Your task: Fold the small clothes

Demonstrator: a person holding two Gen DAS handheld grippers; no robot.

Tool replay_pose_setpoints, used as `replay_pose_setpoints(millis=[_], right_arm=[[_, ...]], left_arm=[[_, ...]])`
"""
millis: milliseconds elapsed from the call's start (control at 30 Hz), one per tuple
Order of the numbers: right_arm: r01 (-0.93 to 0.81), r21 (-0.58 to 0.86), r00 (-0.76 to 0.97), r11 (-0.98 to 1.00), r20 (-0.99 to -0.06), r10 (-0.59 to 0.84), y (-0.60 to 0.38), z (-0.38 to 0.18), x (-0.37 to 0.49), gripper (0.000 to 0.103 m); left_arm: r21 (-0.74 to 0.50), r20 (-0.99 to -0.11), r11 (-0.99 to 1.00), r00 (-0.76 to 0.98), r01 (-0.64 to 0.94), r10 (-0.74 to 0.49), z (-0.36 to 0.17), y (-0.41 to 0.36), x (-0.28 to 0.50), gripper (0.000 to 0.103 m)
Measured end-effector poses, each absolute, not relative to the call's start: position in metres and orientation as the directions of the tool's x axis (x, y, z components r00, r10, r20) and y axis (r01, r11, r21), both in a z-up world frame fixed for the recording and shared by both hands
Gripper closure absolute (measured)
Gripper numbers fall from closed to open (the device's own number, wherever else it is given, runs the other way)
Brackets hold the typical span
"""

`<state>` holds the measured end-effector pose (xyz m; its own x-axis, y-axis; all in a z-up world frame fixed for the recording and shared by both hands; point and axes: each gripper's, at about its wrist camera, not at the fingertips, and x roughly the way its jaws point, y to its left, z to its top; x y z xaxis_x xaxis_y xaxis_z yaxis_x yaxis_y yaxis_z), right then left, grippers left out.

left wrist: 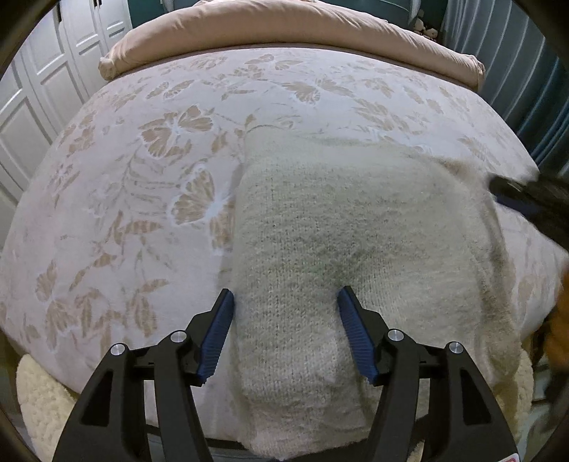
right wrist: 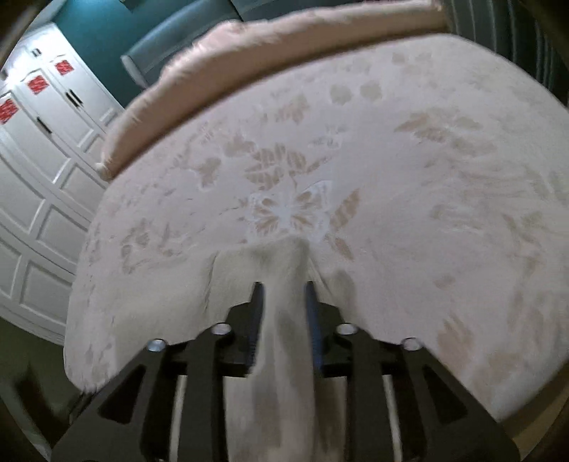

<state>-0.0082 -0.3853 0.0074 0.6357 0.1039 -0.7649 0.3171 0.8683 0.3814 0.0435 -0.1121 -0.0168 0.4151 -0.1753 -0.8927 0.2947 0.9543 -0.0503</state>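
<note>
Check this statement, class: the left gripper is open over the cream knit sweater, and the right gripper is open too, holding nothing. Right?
Not quite. In the right wrist view the right gripper is shut on the cream knit sweater. The left gripper is indeed open.

Bed and room around it

A bed (left wrist: pixel 142 199) fills both views, its pale cover printed with tan leaves and butterflies; a plain tan duvet (left wrist: pixel 284 32) lies bunched along the far end; white panelled wardrobe doors (left wrist: pixel 46 78) stand at the left, and the right wrist view shows red stickers (right wrist: pixel 37 85) on the upper panels; a teal wall (right wrist: pixel 103 39) sits behind them; grey-blue curtains (left wrist: pixel 515 71) hang at the right; a fluffy cream rug (left wrist: pixel 39 401) shows below the bed's near edge.
</note>
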Motion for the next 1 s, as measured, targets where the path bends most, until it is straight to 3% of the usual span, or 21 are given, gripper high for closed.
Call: replay_pose_setpoints(millis=[267,300,333,367,400,467,567,667,767,833,900,1000], right_arm=[[0.312,0.451,0.583,0.836,-0.786,0.206,-0.350,-0.023,-0.118,0.062],[0.298,0.452,0.573,0.840,-0.789,0.221,-0.342,-0.029,-0.117,0.054],[0.297,0.437,0.557,0.849,-0.802,0.218,-0.335,-0.038,-0.116,0.053],[0.306,0.421,0.546,0.854,-0.812,0.205,-0.332,-0.044,-0.111,0.056],[0.314,0.399,0.530,0.861,-0.826,0.189,-0.329,-0.048,-0.105,0.074],[0.303,0.417,0.550,0.857,-0.811,0.200,-0.331,-0.038,-0.104,0.092],[0.261,0.463,0.674,0.847,-0.716,0.183,-0.340,0.008,-0.121,0.095],[0.302,0.420,0.653,0.856,-0.745,0.135,-0.347,0.006,-0.124,0.095],[0.382,0.353,0.481,0.854,-0.865,0.143,-0.350,-0.058,-0.110,0.095],[0.394,0.382,0.500,0.836,-0.852,0.153,-0.351,-0.058,-0.116,0.095],[0.403,0.383,0.512,0.831,-0.847,0.142,-0.352,-0.045,-0.119,0.085],[0.404,0.402,0.555,0.822,-0.822,0.129,-0.352,-0.021,-0.128,0.082]], left_arm=[[-0.137,-0.872,0.933,0.407,0.332,-0.273,0.006,-0.112,0.010,0.044],[-0.127,-0.874,0.929,0.404,0.347,-0.270,0.005,-0.116,0.006,0.044],[-0.100,-0.876,0.927,0.410,0.362,-0.255,0.002,-0.121,0.002,0.043],[-0.056,-0.877,0.926,0.425,0.373,-0.224,-0.001,-0.125,-0.001,0.043],[-0.026,-0.876,0.924,0.436,0.381,-0.205,-0.003,-0.128,-0.003,0.043],[-0.012,-0.875,0.927,0.445,0.376,-0.191,-0.004,-0.129,-0.003,0.043],[-0.011,-0.877,0.934,0.445,0.357,-0.180,-0.004,-0.126,-0.001,0.043],[-0.001,-0.881,0.935,0.443,0.355,-0.169,-0.009,-0.126,0.000,0.040],[0.011,-0.884,0.933,0.440,0.360,-0.159,-0.014,-0.129,0.000,0.038],[0.045,-0.880,0.927,0.455,0.373,-0.140,-0.015,-0.133,-0.004,0.037],[0.054,-0.878,0.926,0.460,0.373,-0.134,-0.016,-0.134,-0.006,0.037],[0.047,-0.879,0.930,0.458,0.364,-0.135,-0.016,-0.135,-0.005,0.037]])
